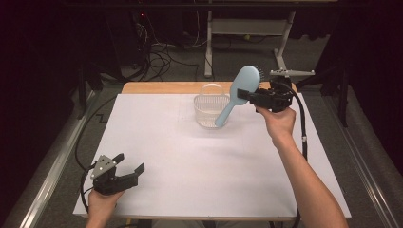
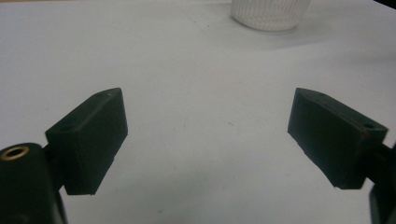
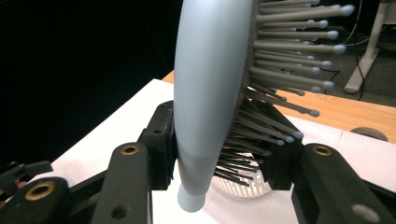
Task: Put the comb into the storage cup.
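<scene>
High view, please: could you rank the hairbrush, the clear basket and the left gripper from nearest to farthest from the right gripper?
1. Hairbrush: clamped in the right gripper, handle slanting down over the basket.
2. Clear basket: just left of it, at the table's far middle.
3. Left gripper: open, at the near left corner.

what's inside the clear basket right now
The hairbrush's handle tip reaches over the basket's rim, held by the right tool. The visible part looks empty; behind the handle is covered.

A wooden table (image 1: 157, 88) carries a white sheet (image 1: 190, 161), with a clear ribbed basket (image 1: 209, 111) standing on it.
</scene>
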### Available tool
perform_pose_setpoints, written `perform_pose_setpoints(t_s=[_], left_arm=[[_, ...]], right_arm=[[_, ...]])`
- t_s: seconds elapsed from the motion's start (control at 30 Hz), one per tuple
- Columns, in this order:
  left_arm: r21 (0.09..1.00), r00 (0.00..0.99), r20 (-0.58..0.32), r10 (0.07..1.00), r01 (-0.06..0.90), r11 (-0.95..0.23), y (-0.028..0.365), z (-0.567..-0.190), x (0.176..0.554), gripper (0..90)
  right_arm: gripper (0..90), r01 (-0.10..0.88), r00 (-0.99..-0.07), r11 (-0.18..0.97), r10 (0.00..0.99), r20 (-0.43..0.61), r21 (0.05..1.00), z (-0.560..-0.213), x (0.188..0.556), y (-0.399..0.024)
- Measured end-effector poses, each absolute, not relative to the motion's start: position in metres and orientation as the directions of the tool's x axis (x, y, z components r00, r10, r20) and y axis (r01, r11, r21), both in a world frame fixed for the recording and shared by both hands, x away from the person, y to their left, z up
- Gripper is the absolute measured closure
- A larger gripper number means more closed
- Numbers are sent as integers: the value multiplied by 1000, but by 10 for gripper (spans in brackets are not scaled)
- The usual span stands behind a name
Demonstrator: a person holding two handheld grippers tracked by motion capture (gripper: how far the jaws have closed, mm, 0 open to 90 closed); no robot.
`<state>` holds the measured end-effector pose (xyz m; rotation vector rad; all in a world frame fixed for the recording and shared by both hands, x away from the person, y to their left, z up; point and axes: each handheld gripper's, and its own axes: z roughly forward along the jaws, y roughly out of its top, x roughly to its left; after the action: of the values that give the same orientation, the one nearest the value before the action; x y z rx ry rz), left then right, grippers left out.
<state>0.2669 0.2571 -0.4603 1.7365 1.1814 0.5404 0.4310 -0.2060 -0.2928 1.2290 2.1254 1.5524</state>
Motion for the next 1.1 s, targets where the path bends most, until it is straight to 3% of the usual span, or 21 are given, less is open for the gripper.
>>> perform_pose_setpoints(t_s=[1.1], left_arm=[[874,446,-134,885,475,-107,258,-461,267,114]], right_arm=[[548,460,-576,39,773,265,887,-275,466,-180]])
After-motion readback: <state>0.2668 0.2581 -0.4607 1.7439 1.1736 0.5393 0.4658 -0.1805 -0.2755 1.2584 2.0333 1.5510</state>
